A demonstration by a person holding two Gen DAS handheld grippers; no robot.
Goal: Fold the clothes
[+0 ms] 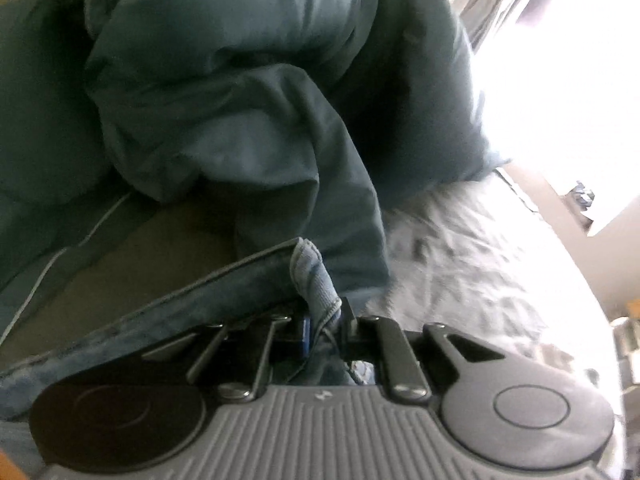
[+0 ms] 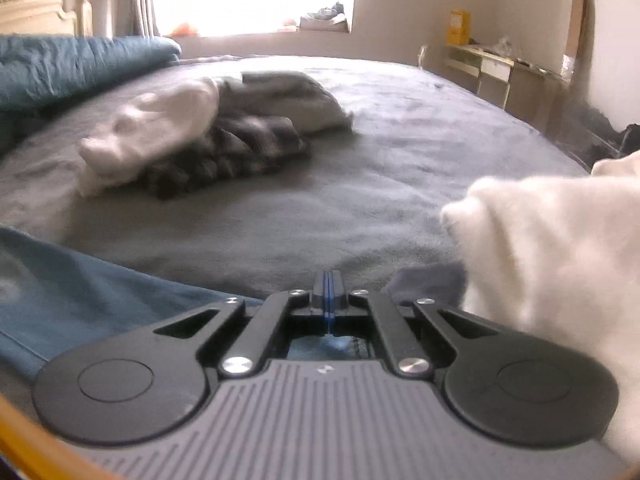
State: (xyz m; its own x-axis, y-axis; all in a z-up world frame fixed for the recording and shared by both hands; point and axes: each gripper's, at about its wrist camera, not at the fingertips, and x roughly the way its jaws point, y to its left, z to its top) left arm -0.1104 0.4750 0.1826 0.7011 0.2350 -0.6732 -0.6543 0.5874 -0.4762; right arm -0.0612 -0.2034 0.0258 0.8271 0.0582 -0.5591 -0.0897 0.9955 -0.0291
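Note:
In the left wrist view my left gripper (image 1: 320,320) is shut on a bunched fold of blue denim-like cloth (image 1: 312,280). Its stitched edge runs away to the lower left, lifted off the bed. In the right wrist view my right gripper (image 2: 328,292) is shut, its pads pressed flat together, and no cloth shows between the tips. A blue garment (image 2: 80,304) lies at the lower left and passes right under that gripper, showing through the gap behind the pads. I cannot tell whether the gripper pinches it. A white garment (image 2: 560,264) lies close on the right.
A dark teal duvet (image 1: 224,92) is heaped ahead of the left gripper, on a grey bed sheet (image 2: 360,208). A pile of white, striped and grey clothes (image 2: 208,136) sits mid-bed. There is a bright window behind, and a desk (image 2: 496,68) by the right wall.

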